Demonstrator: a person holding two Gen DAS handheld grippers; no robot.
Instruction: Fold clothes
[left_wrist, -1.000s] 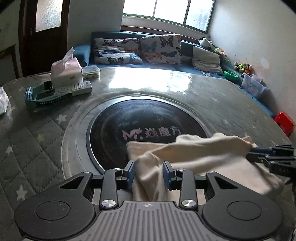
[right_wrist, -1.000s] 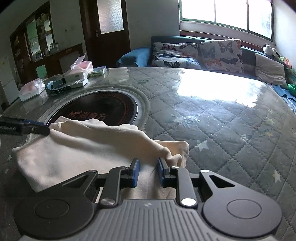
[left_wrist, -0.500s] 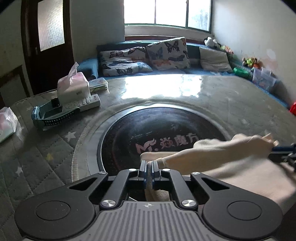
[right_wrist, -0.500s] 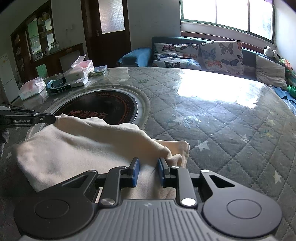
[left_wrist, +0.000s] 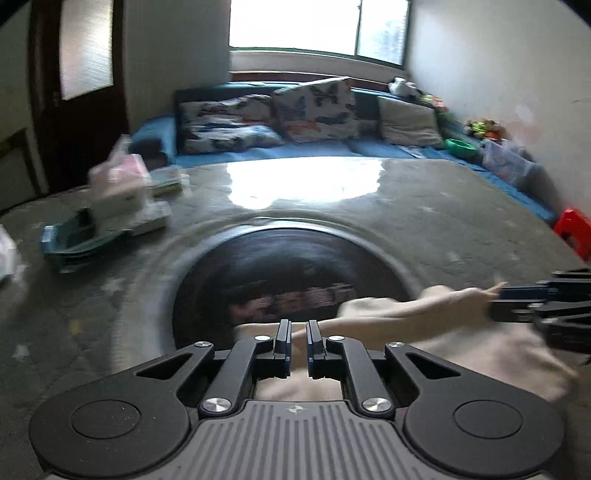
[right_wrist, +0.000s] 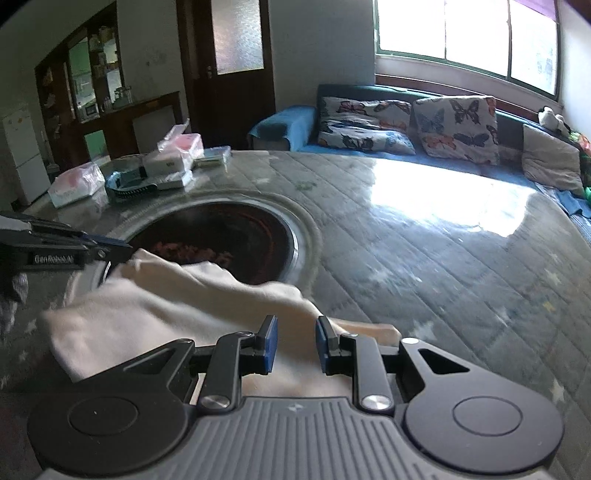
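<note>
Since a sec ago our left gripper (left_wrist: 298, 334) has closed from wide apart onto the near edge of the cream garment (left_wrist: 424, 317) and lifted it; that edge now stretches in a raised ridge toward the right gripper (left_wrist: 496, 297), where before the cloth lay slack and flatter on the tabletop. Left view is motion-blurred now.

Left jaws: closed down on a thin fold of the cloth w/ only a narrow gap showing, and they're easing apart a touch at this moment, fabric still between the pads. From the right wrist cam we see the left gripper (right_wrist: 125, 251) at the far left corner of the garment (right_wrist: 155, 310), tips touching the cloth.

Right gripper (right_wrist: 293, 341): jaws partly apart, pinching a bunched fold of the same garment at its right end; cloth fills the gap between the blue pads.

Garment sits on the quilted round table (right_wrist: 424, 266), partly overlapping the dark round inset (right_wrist: 229, 236) at centre. It's held at both ends, sagging between.

Far left of the table: tissue box (right_wrist: 175, 155), plastic pack (right_wrist: 75, 182), teal tray (left_wrist: 85, 236). Sofa w/ butterfly cushions (right_wrist: 456, 125) behind, under the window.
</note>
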